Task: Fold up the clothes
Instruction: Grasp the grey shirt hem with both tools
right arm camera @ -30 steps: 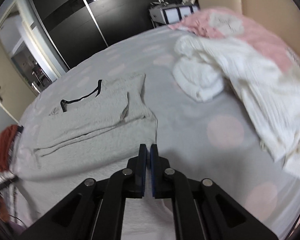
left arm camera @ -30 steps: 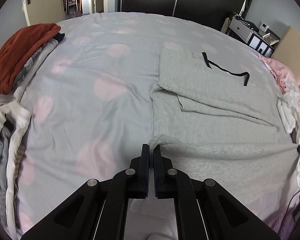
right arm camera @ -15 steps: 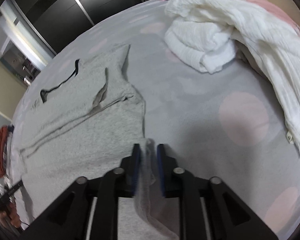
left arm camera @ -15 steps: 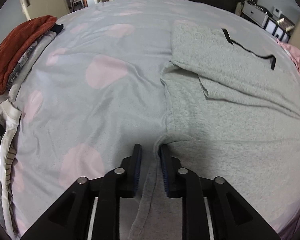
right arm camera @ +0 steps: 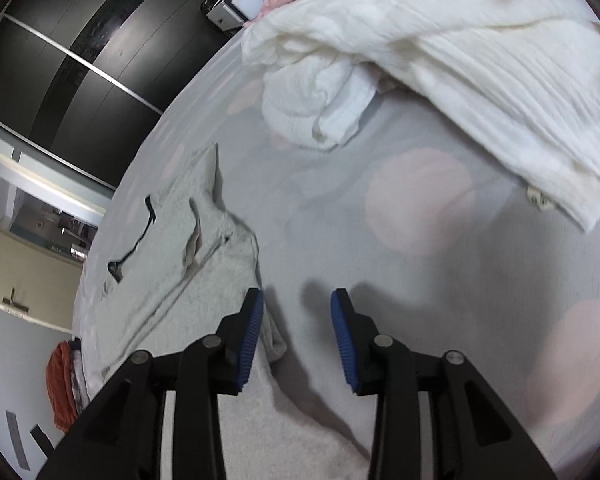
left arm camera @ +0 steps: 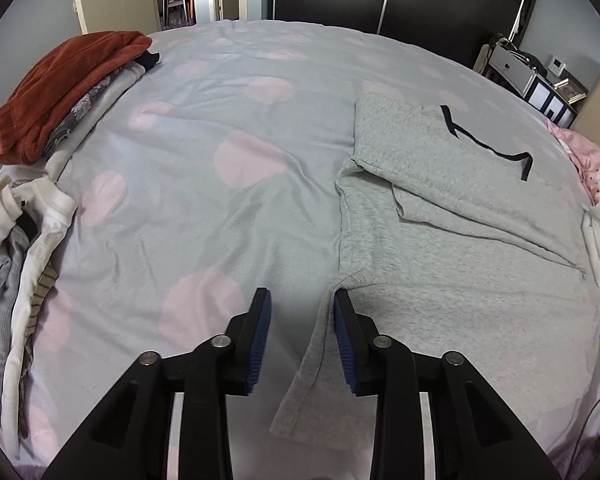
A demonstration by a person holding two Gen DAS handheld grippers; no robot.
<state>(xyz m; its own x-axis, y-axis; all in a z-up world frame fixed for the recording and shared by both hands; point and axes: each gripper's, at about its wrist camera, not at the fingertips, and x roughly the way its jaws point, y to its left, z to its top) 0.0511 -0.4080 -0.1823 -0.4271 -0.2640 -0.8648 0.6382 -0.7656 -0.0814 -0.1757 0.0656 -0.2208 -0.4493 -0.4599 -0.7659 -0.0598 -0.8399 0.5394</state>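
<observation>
A light grey sweater (left arm camera: 452,240) with a black neck trim lies folded on the bed. Its near edge has been laid over towards the collar. My left gripper (left arm camera: 302,324) hovers over the sweater's left corner, jaws opening. A flap of grey fabric hangs loose between them beside the right pad, not pinched. In the right wrist view the same sweater (right arm camera: 204,264) stretches to the left. My right gripper (right arm camera: 296,328) is over its right corner, jaws opening. The cloth lies under the left pad (right arm camera: 250,336) and is not pressed.
The bed sheet (left arm camera: 204,208) is grey with pink dots. A stack of folded clothes topped by a rust-red garment (left arm camera: 56,92) sits at the far left. White garments (right arm camera: 440,64) and a pink one are heaped on the right. Dark wardrobe doors (right arm camera: 72,48) stand behind the bed.
Both grippers went from shut on the sweater's near corners to open, letting the fabric drop onto the bed. The right gripper rolled and sank closer to the sheet.
</observation>
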